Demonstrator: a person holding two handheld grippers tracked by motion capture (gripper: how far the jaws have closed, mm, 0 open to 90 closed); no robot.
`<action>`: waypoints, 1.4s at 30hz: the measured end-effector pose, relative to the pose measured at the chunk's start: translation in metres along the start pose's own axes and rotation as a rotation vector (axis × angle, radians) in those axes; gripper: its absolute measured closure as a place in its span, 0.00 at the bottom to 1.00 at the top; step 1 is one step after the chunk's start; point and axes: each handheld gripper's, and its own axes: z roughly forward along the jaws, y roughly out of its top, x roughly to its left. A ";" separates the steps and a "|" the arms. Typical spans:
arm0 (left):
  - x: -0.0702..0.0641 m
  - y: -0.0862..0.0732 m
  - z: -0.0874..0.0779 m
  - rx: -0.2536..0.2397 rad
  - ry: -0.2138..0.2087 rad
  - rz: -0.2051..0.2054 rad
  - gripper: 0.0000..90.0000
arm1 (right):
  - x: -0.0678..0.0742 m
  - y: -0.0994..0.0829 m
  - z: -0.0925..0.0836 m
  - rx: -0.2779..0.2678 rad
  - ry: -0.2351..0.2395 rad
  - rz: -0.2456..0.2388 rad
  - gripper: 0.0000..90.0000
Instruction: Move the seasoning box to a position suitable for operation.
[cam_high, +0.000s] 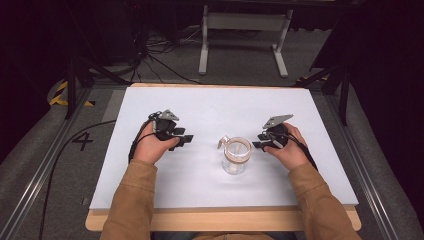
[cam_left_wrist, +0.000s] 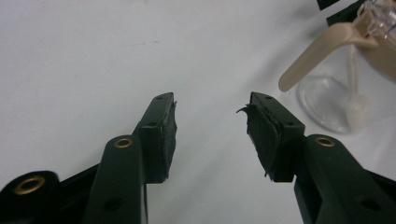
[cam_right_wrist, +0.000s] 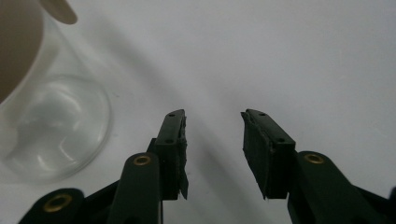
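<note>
Left tongs (cam_high: 186, 139): open, nothing between the jaws, left of the jar.
Right tongs (cam_high: 258, 144): open, empty, just right of the jar.
Glass jar (cam_high: 236, 156): upright on the counter (cam_high: 210, 107), beige-handled, between both tongs.

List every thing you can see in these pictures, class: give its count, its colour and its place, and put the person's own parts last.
glass jar: one, clear with a beige lid rim, on the table between the two claws, nearer the right one
lever: one, beige, sticks out from the jar's top
table: one, white top on a wooden board, in the middle of the high view
white frame: one, on the floor beyond the table
yellow and black tape: one patch, on the floor left of the table
left claw: one, black, open, over bare table left of the jar
right claw: one, black, open, just right of the jar
sleeves: two, tan, at the near edge
</note>
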 end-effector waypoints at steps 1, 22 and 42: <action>-0.002 0.001 0.000 0.007 -0.008 0.011 0.56 | 0.001 -0.002 -0.002 -0.013 0.006 -0.007 0.68; -0.026 0.017 -0.010 -0.069 -0.066 0.076 0.67 | 0.006 -0.025 -0.025 -0.105 0.066 -0.002 0.78; -0.051 0.026 0.043 0.121 -0.139 0.162 0.94 | 0.012 -0.039 -0.044 -0.127 0.080 0.034 0.76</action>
